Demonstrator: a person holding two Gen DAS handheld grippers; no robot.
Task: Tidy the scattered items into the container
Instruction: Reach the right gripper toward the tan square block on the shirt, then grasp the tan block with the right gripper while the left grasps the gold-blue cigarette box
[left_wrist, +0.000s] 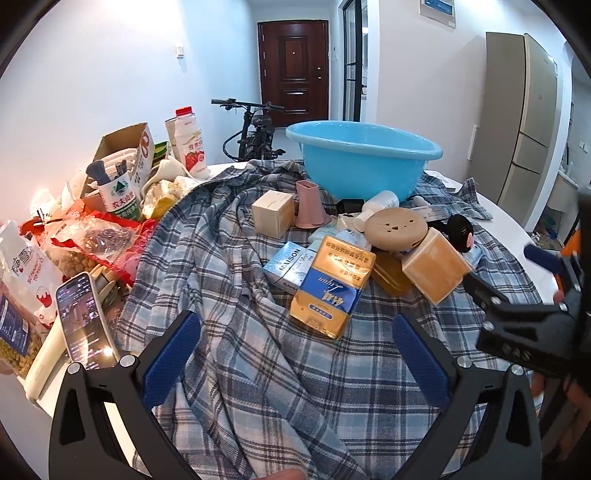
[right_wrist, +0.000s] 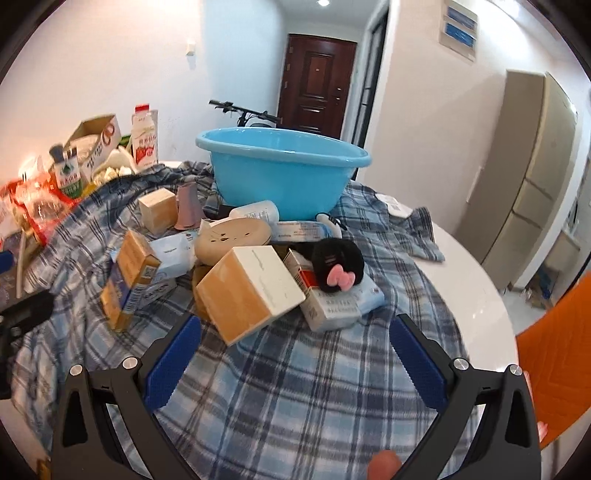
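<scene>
White round tabletop (right_wrist: 476, 280), mostly hidden under plaid cloth (left_wrist: 258, 369); its right edge is bare. Blue basin (left_wrist: 362, 162) at the far side, its base hidden by the pile of boxes (right_wrist: 251, 291) scattered just before it. Left tongs (left_wrist: 295, 354) and right tongs (right_wrist: 295, 354): both spread wide, holding nothing, over bare cloth.
</scene>
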